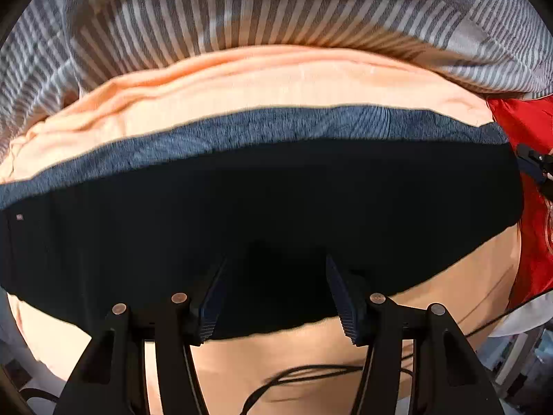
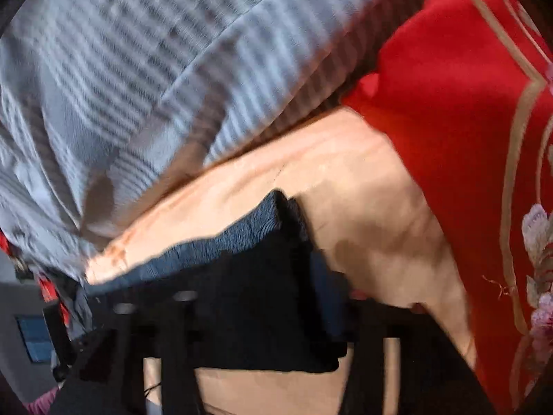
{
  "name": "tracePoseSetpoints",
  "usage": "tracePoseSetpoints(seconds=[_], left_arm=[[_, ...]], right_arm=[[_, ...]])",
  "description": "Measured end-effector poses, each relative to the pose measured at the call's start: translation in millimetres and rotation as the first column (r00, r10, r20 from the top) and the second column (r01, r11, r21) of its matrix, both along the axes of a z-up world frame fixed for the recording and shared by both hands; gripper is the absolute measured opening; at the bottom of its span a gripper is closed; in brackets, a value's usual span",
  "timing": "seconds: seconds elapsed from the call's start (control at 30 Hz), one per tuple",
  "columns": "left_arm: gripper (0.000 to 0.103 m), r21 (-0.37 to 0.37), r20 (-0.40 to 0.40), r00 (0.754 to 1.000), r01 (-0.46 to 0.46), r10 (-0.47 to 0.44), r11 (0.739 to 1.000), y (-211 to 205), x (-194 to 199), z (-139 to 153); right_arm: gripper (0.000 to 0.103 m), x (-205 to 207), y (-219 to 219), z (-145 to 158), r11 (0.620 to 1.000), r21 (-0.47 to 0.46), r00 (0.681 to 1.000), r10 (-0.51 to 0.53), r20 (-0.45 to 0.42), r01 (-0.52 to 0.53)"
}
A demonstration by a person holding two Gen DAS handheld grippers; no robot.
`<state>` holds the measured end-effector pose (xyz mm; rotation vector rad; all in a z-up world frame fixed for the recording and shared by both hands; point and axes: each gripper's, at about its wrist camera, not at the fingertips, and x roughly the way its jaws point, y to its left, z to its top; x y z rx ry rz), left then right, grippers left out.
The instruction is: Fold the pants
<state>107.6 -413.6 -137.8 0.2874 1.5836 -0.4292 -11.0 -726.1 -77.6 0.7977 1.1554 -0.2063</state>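
The dark folded pants (image 1: 262, 207) lie flat across a peach bed sheet (image 1: 242, 79), with a blue-grey ribbed band (image 1: 276, 124) along their far edge. My left gripper (image 1: 276, 294) points straight down over their near edge. It is open, its blue pads apart, with only flat cloth beneath the gap. In the blurred right wrist view, the pants' (image 2: 249, 294) stacked end (image 2: 276, 214) shows. My right gripper (image 2: 259, 307) hangs over it, its dark fingers apart and the cloth lying loose between them. A black finger (image 1: 532, 164) of that gripper shows at the pants' right end.
A grey-and-white striped duvet (image 1: 276, 7) is bunched along the far side of the sheet. A red embroidered cloth (image 2: 466, 121) lies to the right of the pants. A thin black cable (image 1: 311, 373) runs over the sheet below my left gripper.
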Motion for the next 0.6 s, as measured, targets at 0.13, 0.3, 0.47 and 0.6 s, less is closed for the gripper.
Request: tracePoseSetpoints(seconds=[0.13,0.3,0.47,0.6], left_arm=[[0.058,-0.016,0.015,1.0,0.01,-0.009,1.0,-2,2,10],[0.058,-0.016,0.029,0.999,-0.033,0.033,0.999,-22,28,-8],[0.058,0.032,0.009,0.999,-0.031,0.031,0.999,-27,24,-32],[0.058,0.03,0.024,0.999,-0.046,0.045,0.998,-15,21,-21]], right_arm=[[0.035,18,24,7,0.994,-0.037,0.993,0.107,0.042,-0.105],[0.035,43,32,-21,0.982,-0.149,0.988,0.097,-0.121,-0.115],[0.045,-16,-6,-36,0.987,-0.119,0.968,-0.13,-0.214,0.106],[0.045,-37,3,3,0.968,-0.211,0.981,-0.161,-0.105,0.136]])
